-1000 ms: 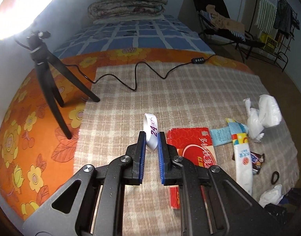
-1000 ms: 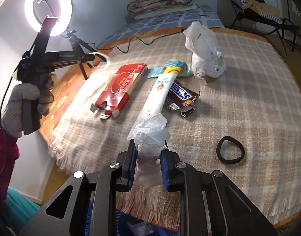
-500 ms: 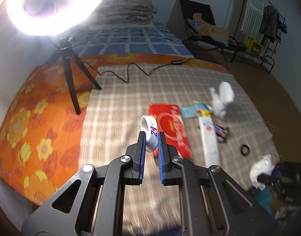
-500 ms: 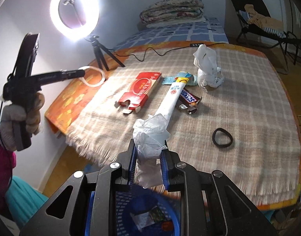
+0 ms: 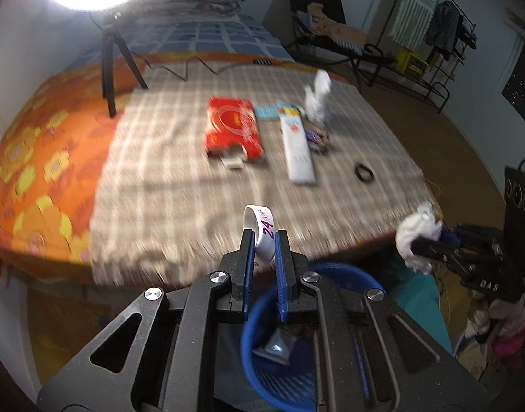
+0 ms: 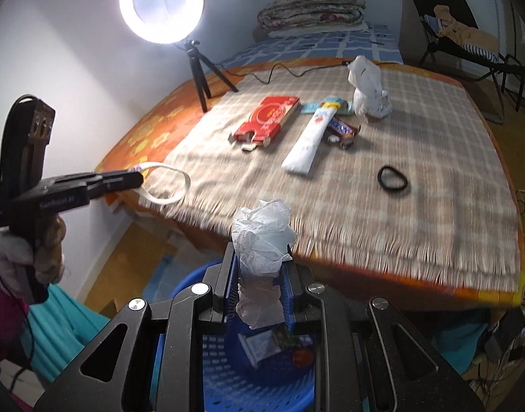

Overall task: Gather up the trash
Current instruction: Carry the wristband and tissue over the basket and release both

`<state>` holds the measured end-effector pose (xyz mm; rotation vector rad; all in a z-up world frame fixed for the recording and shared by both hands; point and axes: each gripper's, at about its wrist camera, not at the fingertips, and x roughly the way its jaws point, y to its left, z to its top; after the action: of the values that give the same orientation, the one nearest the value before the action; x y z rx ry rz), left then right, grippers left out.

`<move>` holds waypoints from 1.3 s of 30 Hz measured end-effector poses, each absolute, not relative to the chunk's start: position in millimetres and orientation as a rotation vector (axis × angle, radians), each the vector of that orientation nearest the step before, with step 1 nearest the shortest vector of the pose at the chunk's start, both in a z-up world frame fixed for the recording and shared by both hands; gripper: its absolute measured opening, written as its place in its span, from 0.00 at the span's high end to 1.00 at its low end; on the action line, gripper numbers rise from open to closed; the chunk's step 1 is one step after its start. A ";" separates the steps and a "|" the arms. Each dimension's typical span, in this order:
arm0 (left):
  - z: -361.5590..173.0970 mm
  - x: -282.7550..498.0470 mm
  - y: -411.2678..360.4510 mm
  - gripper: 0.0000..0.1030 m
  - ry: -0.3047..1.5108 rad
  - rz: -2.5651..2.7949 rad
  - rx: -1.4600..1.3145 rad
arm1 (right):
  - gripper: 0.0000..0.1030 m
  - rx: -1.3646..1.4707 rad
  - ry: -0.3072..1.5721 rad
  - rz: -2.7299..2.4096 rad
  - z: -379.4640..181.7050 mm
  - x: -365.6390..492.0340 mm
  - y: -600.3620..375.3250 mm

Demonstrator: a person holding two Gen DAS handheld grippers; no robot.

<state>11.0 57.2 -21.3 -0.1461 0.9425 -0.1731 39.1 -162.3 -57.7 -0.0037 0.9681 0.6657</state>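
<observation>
My left gripper (image 5: 264, 238) is shut on a white paper band (image 5: 262, 231) marked "24" and holds it off the bed's near edge, above a blue basket (image 5: 259, 329). The band also shows in the right wrist view (image 6: 166, 185). My right gripper (image 6: 260, 254) is shut on a crumpled white tissue (image 6: 262, 237) above the blue basket (image 6: 228, 370), which holds some wrappers. The tissue also shows in the left wrist view (image 5: 418, 233).
On the plaid blanket (image 6: 399, 130) lie a red box (image 6: 267, 120), a white tube (image 6: 310, 140), a chocolate bar wrapper (image 6: 343, 130), a white plastic bag (image 6: 367, 86) and a black hair tie (image 6: 393, 178). A ring light on a tripod (image 6: 161, 7) stands at the back left.
Both grippers pulled back from the bed, carrying the band and the tissue, and now hang over the blue basket beside the bed.
</observation>
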 end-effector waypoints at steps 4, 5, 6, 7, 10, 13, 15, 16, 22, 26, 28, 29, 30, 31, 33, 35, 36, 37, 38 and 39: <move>-35.5 -7.2 42.0 0.90 0.976 -0.206 -0.146 | 0.80 -0.019 0.994 0.675 -67.6 24.0 -163.8; -39.8 -12.4 36.9 0.90 0.987 -0.216 -0.150 | 0.80 -0.023 1.000 0.677 -69.9 21.2 -163.8; -42.9 -16.1 34.0 0.90 0.994 -0.223 -0.152 | 0.80 -0.025 1.010 0.681 -73.4 17.4 -163.6; -47.5 -20.1 30.2 0.90 1.005 -0.230 -0.157 | 0.80 -0.025 1.016 0.684 -75.4 15.3 -163.6; -60.1 -29.3 19.8 0.90 1.033 -0.243 -0.150 | 0.80 -0.029 1.042 0.694 -84.4 5.3 -162.6; -73.6 -37.5 9.9 0.90 1.064 -0.258 -0.141 | 0.80 -0.037 1.074 0.702 -95.6 -3.2 -161.5; -85.8 -41.6 3.7 0.90 1.094 -0.266 -0.139 | 0.80 -0.043 1.093 0.705 -103.1 -9.4 -160.6; -89.6 -42.7 2.0 0.90 1.103 -0.269 -0.135 | 0.80 -0.047 1.099 0.705 -105.5 -12.1 -160.5; -117.3 -51.5 -10.9 0.90 1.163 -0.281 -0.101 | 0.80 -0.046 1.144 0.701 -123.1 -19.4 -161.2; -130.3 -53.1 -13.5 0.90 1.195 -0.284 -0.089 | 0.80 -0.053 1.175 0.697 -135.5 -22.6 -160.6; -135.4 -52.8 -14.9 0.90 1.207 -0.286 -0.084 | 0.80 -0.057 1.185 0.694 -140.4 -23.6 -160.0; -137.9 -53.0 -15.3 0.90 1.214 -0.287 -0.083 | 0.80 -0.056 1.191 0.694 -142.9 -23.9 -160.0; -140.2 -52.9 -15.5 0.90 1.219 -0.287 -0.083 | 0.80 -0.056 1.197 0.692 -145.5 -24.1 -160.0; -142.6 -52.3 -16.2 0.90 1.225 -0.288 -0.082 | 0.80 -0.056 1.201 0.692 -147.2 -23.9 -159.3; -147.7 -50.9 -17.9 0.90 1.237 -0.287 -0.077 | 0.80 -0.058 1.212 0.690 -151.9 -24.0 -158.5; -151.1 -50.4 -18.0 0.90 1.246 -0.285 -0.078 | 0.80 -0.057 1.219 0.687 -154.7 -23.8 -158.6; -152.8 -50.1 -18.3 0.90 1.251 -0.285 -0.078 | 0.80 -0.056 1.223 0.685 -156.4 -23.5 -158.8; -153.7 -49.5 -18.3 0.90 1.254 -0.284 -0.078 | 0.80 -0.054 1.226 0.684 -157.6 -22.7 -158.8; -155.3 -49.2 -18.5 0.90 1.257 -0.282 -0.076 | 0.80 -0.053 1.229 0.682 -159.0 -22.2 -158.8; -156.8 -49.1 -18.6 0.90 1.261 -0.280 -0.073 | 0.80 -0.053 1.232 0.682 -159.8 -22.0 -158.6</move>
<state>-49.1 -18.6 -156.8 -0.0732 1.2608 -0.2804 -22.0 -158.6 -159.8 -0.0532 1.2320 0.6824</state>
